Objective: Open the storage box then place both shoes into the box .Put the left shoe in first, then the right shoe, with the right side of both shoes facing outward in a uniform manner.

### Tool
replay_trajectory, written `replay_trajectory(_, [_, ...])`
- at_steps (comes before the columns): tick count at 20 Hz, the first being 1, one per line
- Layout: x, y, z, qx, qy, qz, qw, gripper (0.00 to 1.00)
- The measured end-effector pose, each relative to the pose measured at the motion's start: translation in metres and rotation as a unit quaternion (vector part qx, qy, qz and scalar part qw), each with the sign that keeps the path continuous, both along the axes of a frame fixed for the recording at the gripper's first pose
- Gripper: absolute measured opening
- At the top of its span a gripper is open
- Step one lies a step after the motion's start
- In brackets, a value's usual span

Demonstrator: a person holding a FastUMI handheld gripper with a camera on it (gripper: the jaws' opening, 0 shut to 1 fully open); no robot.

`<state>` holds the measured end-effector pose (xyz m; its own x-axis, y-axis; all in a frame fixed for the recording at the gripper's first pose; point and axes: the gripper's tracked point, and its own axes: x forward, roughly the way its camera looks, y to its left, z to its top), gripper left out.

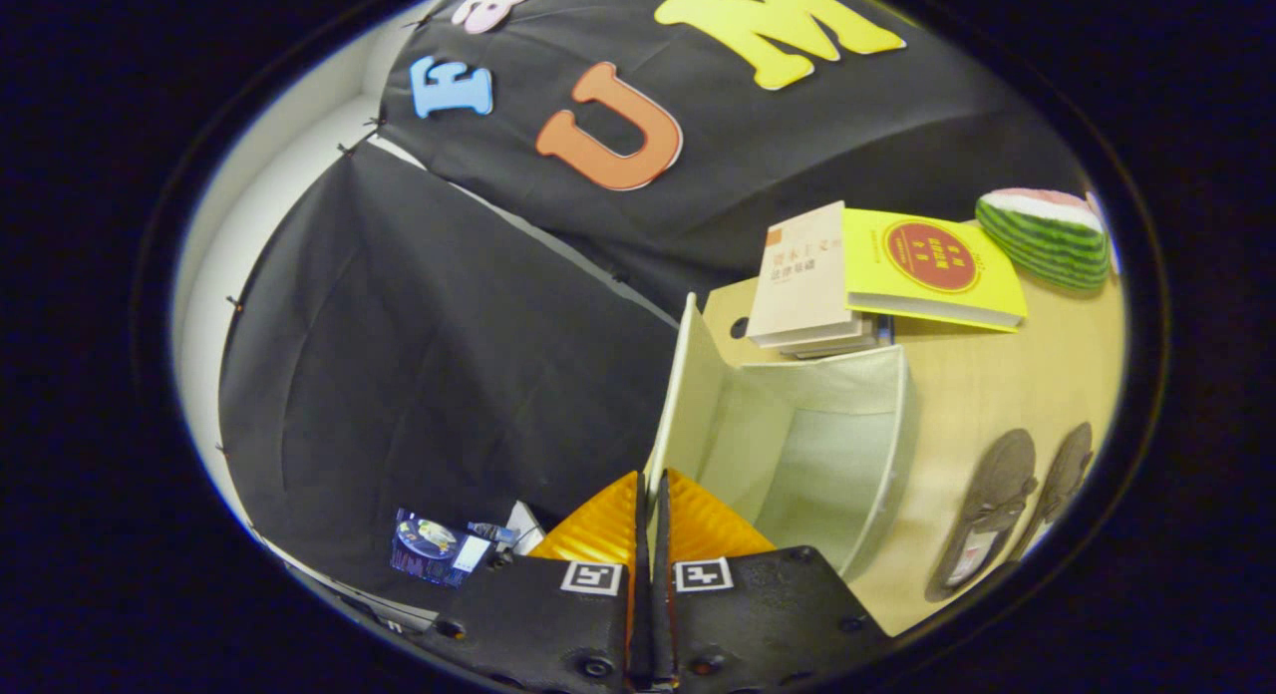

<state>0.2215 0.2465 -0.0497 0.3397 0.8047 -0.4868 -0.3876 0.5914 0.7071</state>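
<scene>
The pale fabric storage box [877, 455] stands open on the wooden table, its inside bare. Its lid [688, 385] is swung up on edge beside the opening, and the lid's near edge runs down between my fingers. My gripper [650, 487] is shut on that lid edge, both fingers pressed close together on it. Two dark shoes [987, 515] lie side by side on the table beyond the box's far wall, soles down, apart from the gripper.
A stack of books [807, 285] with a yellow book [932, 265] lies behind the box. A watermelon-slice toy [1047, 237] sits past the books. A small blue packet [429, 549] lies by the black cloth wall beside my fingers.
</scene>
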Motion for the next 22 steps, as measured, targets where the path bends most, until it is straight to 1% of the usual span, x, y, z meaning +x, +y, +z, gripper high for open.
replay_trajectory(2, [-0.009,0.022,0.007,-0.009,-0.008,0.012,1.0,0.06])
replay_trajectory(6, [-0.017,0.064,0.014,-0.028,-0.015,0.014,0.999,0.06])
replay_trajectory(9, [-0.004,0.089,0.014,-0.048,-0.021,-0.018,0.998,0.07])
replay_trajectory(11, [-0.003,0.112,0.022,-0.03,-0.012,-0.031,0.999,0.09])
replay_trajectory(12, [-0.003,0.121,0.025,-0.011,-0.003,-0.043,0.999,0.11])
replay_trajectory(13, [-0.002,0.127,0.029,0.001,0.006,-0.051,0.999,0.24])
replay_trajectory(14, [-0.002,0.127,0.03,-0.001,0.011,-0.06,0.998,0.37])
replay_trajectory(16, [0.0,0.112,0.021,-0.051,-0.007,-0.081,0.995,0.69])
replay_trajectory(17, [0.006,0.099,0.016,-0.082,-0.024,-0.101,0.991,0.86])
replay_trajectory(19, [0.014,0.076,0.005,-0.123,-0.041,-0.135,0.982,0.97])
replay_trajectory(22, [0.01,0.057,-0.01,-0.143,-0.029,-0.135,0.98,0.97])
